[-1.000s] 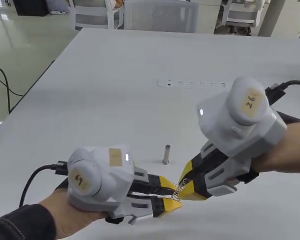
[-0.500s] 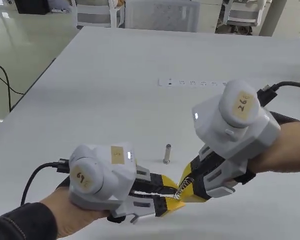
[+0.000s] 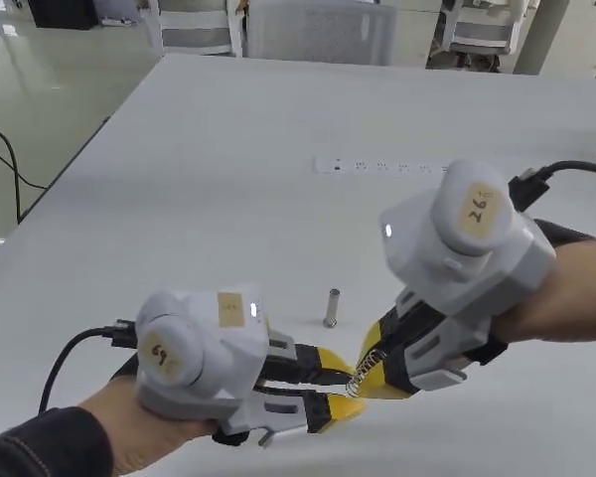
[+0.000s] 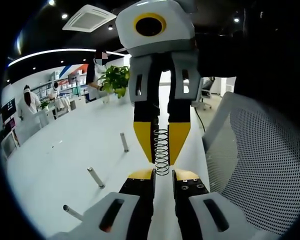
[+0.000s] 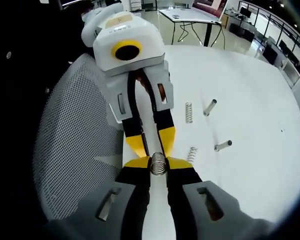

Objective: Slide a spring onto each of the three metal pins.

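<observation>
- White surface (image 3: 228,179) carries the work. The two tools meet low over its near part, close to a mesh chair (image 5: 75,150). A spring that slips free here would likely bounce or roll off the edge.
- Right tool (image 5: 158,167) is closed on the spring (image 4: 161,147), with its yellow jaws pressing the coil from both sides along its length. Too hard a squeeze on so thin a coil could kink it or shoot it out sideways. With the jaws flanking most of the coil, little of it is left free to go over a pin.
- Left tool (image 4: 163,176) faces the right tool tip to tip. Its jaws are a narrow gap apart, and the spring's end sits at that gap. Whether they pinch it cannot be told. If one tool lets go before the other has a firm hold, the spring drops.
- Three metal pins stand bare, well apart from the held spring: the far pin (image 4: 124,142), the middle pin (image 4: 95,177) and the near pin (image 4: 72,212). Whether they are fixed cannot be told. If they stand loose, a spring brought down off-centre could tip one over.
- One spare spring (image 5: 189,111) and the other spare spring (image 5: 192,154) lie on the surface near the pins. A passing tool could set them rolling.
</observation>
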